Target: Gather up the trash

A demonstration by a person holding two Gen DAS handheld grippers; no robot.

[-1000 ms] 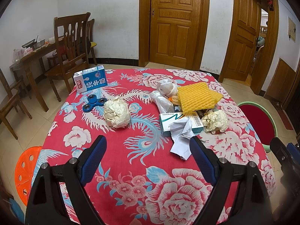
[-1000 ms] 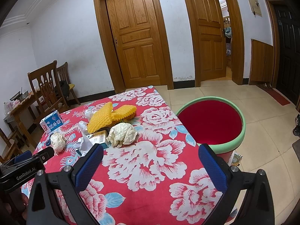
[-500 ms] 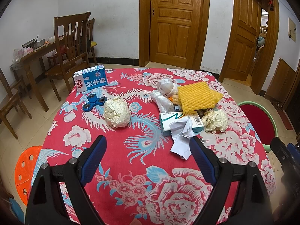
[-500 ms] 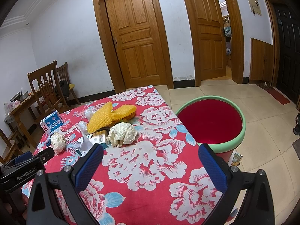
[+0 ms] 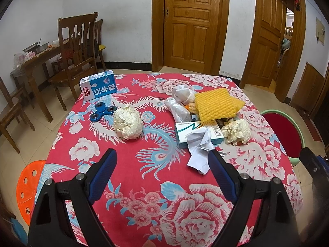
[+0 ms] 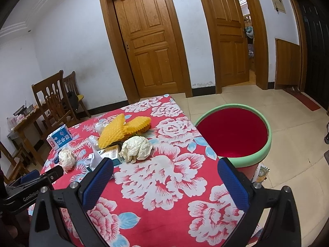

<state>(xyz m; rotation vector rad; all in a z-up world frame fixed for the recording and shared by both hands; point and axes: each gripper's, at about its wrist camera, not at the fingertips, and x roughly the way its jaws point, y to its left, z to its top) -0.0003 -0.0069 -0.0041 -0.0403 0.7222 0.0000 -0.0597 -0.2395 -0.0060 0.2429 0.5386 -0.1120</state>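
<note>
Trash lies on a table with a red flowered cloth [image 5: 164, 185]. A crumpled paper ball [image 5: 128, 123] sits left of centre, a second paper ball [image 5: 236, 131] at the right, also in the right wrist view [image 6: 136, 148]. A medicine box [image 5: 197, 134] lies under a white paper scrap [image 5: 200, 151]. Yellow foam netting [image 5: 218, 105] and plastic wrap [image 5: 180, 108] lie behind. My left gripper [image 5: 162, 174] is open and empty above the near cloth. My right gripper [image 6: 164, 182] is open and empty near the table's right edge.
A blue milk carton [image 5: 98, 87] and a blue fidget spinner [image 5: 102, 111] sit at the far left. A green-rimmed red bin [image 6: 234, 135] stands beside the table's right side. Wooden chairs [image 5: 76, 47] and an orange stool [image 5: 28, 185] stand to the left.
</note>
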